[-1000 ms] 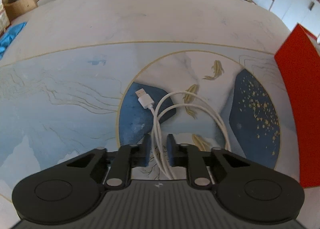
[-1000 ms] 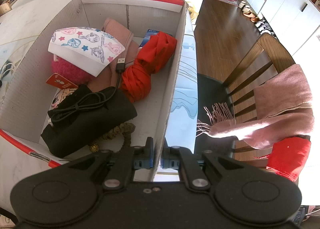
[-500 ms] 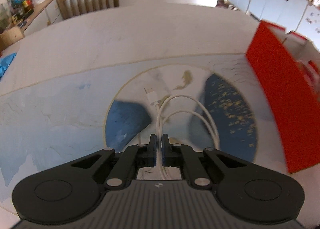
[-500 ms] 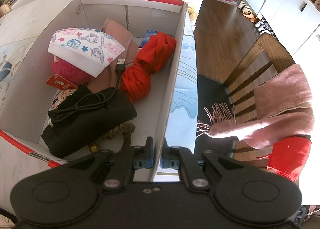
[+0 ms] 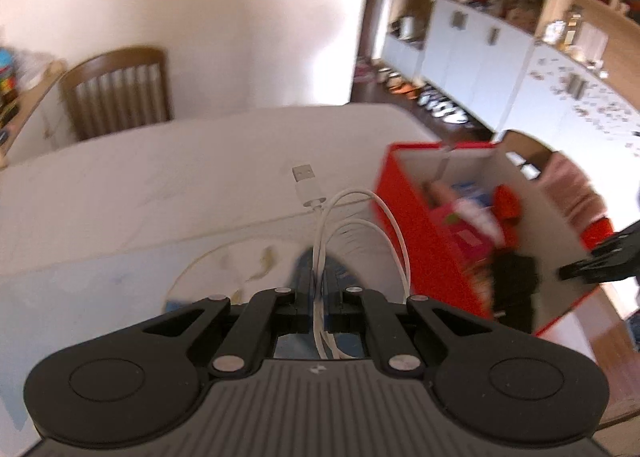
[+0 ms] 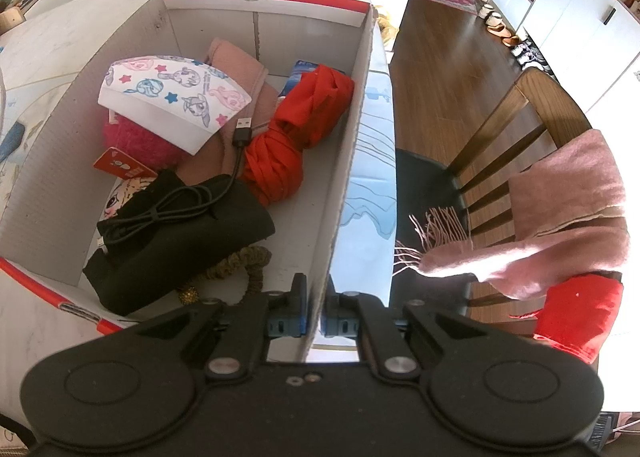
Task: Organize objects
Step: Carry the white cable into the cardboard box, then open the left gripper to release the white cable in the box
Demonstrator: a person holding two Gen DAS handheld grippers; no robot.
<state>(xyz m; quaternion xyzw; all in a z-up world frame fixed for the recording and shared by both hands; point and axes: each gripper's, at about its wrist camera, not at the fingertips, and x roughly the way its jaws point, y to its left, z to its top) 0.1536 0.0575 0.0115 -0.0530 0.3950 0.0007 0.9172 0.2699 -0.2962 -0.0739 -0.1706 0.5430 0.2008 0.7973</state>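
Cable [image 5: 320, 217] loops are standing up out of our left gripper [image 5: 319, 293], whose fingers are pinching the white strands, plug end pointing away from us, clear of the table [image 5: 140, 185]. The red box [image 5: 424, 241] is lying ahead to the right. Our right gripper [image 6: 316, 309] is clamping that box's near-right wall [image 6: 340, 193], steadying it.

Box [image 6: 344, 161] open above — clothes crowd its floor, right strip [image 6: 308, 213] bare.

cable [image 5: 320, 241]: smooth white plastic | box [image 6: 344, 161]: matt cardboard | chair [image 6: 496, 129]: glossy wood
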